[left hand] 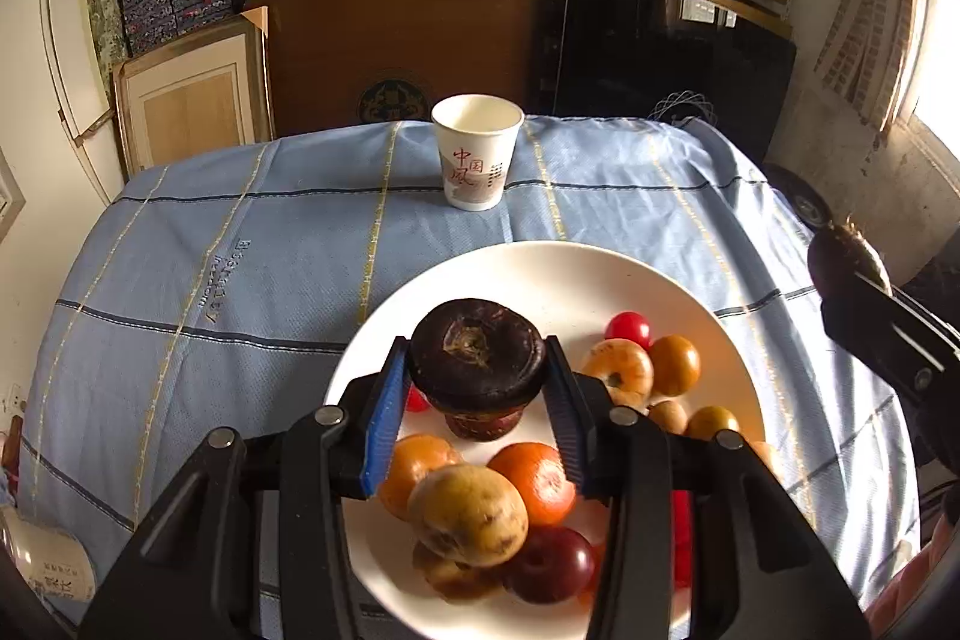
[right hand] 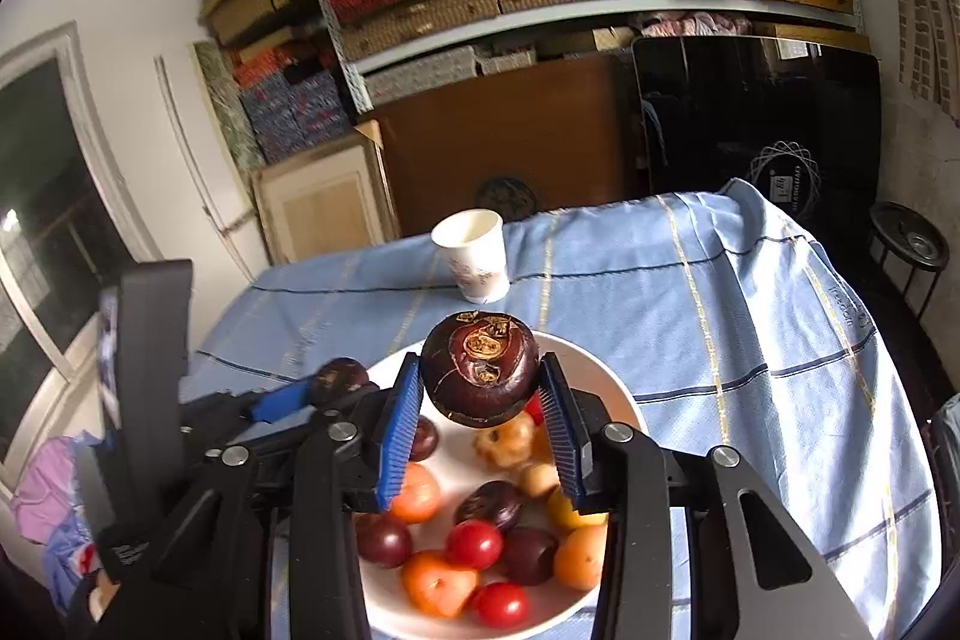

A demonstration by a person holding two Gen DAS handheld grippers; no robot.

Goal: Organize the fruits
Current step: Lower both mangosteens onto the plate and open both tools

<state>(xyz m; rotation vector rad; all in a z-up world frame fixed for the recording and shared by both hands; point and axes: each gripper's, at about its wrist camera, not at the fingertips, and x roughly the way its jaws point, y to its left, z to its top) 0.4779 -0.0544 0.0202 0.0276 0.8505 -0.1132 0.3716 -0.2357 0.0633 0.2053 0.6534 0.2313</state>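
My left gripper (left hand: 477,358) is shut on a dark brown water chestnut (left hand: 477,361), held above the near half of a white plate (left hand: 540,250). On the plate lie oranges (left hand: 537,481), a spotted yellow fruit (left hand: 468,514), a dark plum (left hand: 549,565) and a red tomato (left hand: 628,328). My right gripper (right hand: 480,370) is shut on a second dark water chestnut (right hand: 480,370) over the same plate (right hand: 600,370). Each gripper shows at the edge of the other's view, with its chestnut (left hand: 846,259) (right hand: 342,379). A white paper cup (left hand: 477,151) (right hand: 474,256) stands upright behind the plate.
A blue checked cloth (left hand: 240,280) covers the table. Behind it stand a wooden board (left hand: 390,40), a black panel (left hand: 672,52) and shelves of stacked boxes. A second cup (left hand: 54,562) lies at the lower left. A black stool (right hand: 909,244) stands past the table's right side.
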